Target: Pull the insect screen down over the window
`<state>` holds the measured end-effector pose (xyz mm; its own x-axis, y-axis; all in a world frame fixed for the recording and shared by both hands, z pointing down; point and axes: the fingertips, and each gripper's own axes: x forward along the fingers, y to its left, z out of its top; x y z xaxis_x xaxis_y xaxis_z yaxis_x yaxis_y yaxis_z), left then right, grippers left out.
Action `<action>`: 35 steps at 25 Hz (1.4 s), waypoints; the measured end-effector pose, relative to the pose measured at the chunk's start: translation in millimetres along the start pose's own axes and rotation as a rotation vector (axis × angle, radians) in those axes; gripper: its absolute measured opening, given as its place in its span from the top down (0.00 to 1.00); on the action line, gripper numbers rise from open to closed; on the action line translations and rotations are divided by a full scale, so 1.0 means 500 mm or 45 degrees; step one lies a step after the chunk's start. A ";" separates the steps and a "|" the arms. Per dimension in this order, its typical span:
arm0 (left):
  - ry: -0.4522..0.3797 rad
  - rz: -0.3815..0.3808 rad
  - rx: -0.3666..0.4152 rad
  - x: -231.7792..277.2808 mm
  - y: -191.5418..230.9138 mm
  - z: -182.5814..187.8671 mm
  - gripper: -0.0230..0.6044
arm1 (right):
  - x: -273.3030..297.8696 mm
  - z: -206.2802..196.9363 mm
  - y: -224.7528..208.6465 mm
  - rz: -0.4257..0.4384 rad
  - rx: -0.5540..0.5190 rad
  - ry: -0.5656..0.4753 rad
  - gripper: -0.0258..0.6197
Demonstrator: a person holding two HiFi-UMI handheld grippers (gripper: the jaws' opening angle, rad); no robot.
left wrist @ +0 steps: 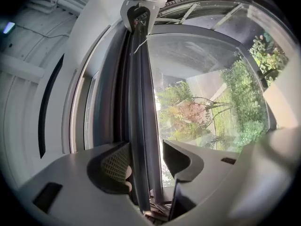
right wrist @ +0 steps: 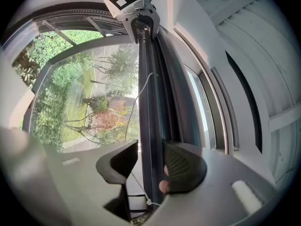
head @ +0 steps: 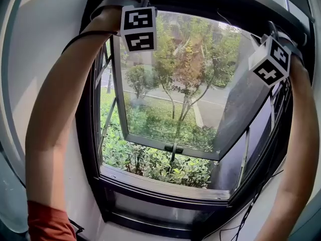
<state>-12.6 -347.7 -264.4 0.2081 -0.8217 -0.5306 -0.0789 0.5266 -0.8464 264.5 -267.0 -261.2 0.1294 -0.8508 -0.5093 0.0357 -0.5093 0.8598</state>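
Observation:
The insect screen's dark pull bar sits rolled up at the top of the window frame, and the window opening is uncovered. My left gripper straddles the bar with its jaws open; the bar rests against the mesh pad and a sliver of daylight shows at the other jaw. My right gripper straddles the same bar further along, open, with narrow gaps at both jaws. A thin white cord hangs by the bar. Both marker cubes are raised to the top of the frame.
The glass sash is swung outward over shrubs and trees. A dark sill runs along the bottom. Black cables hang at the lower right. White wall flanks the frame on the left.

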 end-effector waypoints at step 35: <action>-0.045 -0.103 -0.054 -0.095 -0.128 0.011 0.61 | -0.084 -0.004 0.120 0.061 -0.068 -0.037 0.69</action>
<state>-12.0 -341.2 -185.1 0.2494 -0.8525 -0.4594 -0.1019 0.4487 -0.8879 263.1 -261.5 -188.0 0.1037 -0.8780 -0.4674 0.0831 -0.4606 0.8837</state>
